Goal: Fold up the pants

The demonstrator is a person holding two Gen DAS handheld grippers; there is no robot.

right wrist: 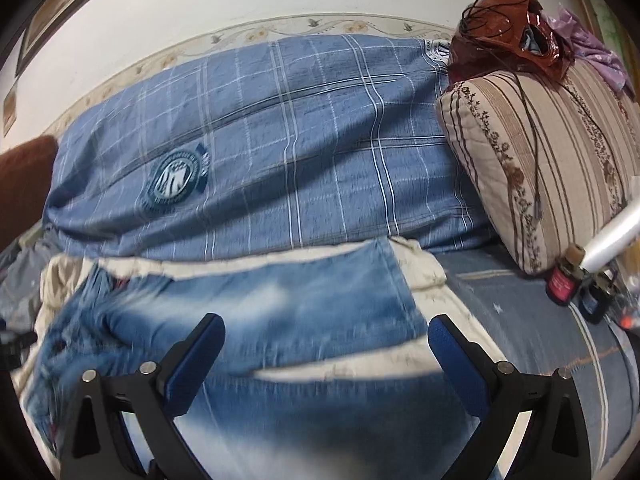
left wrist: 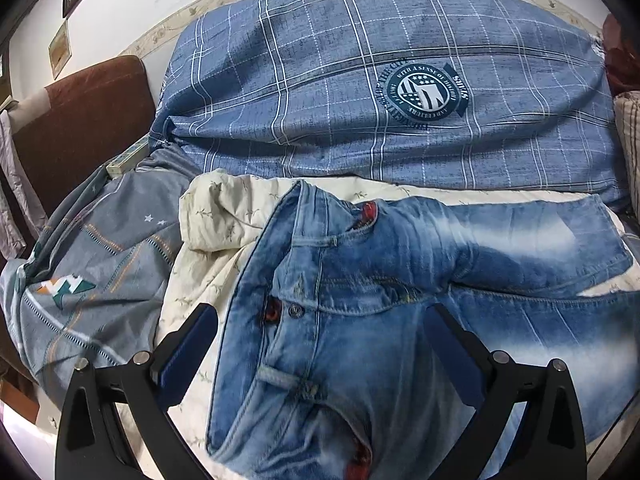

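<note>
Faded light-blue denim jeans (left wrist: 400, 300) lie on a cream quilted bedspread w/ small leaf print (left wrist: 208, 216), unfolded. Waistband w/ metal button toward left of left wrist view, legs running off to the right; one leg lies above the other w/ a sliver of cream cloth showing between them near the hems.

L gripper (left wrist: 320, 320): black frame, blue pads, jaws spread wide, nothing between them; it hovers over the waistband/fly area.

R gripper (right wrist: 326, 330): same build, jaws wide apart, holding nothing; sits over the leg portion of the jeans (right wrist: 280, 312). R view is motion-blurred, contact w/ fabric can't be judged.

Behind jeans: large blue plaid duvet w/ round dark crest (left wrist: 400, 92), bunched against wall. Grey patterned sheet (left wrist: 100, 272) left of bedspread. Beige striped floral cushion (right wrist: 540, 160) at right, w/ reddish-brown plastic bag (right wrist: 504, 24) on top.
</note>
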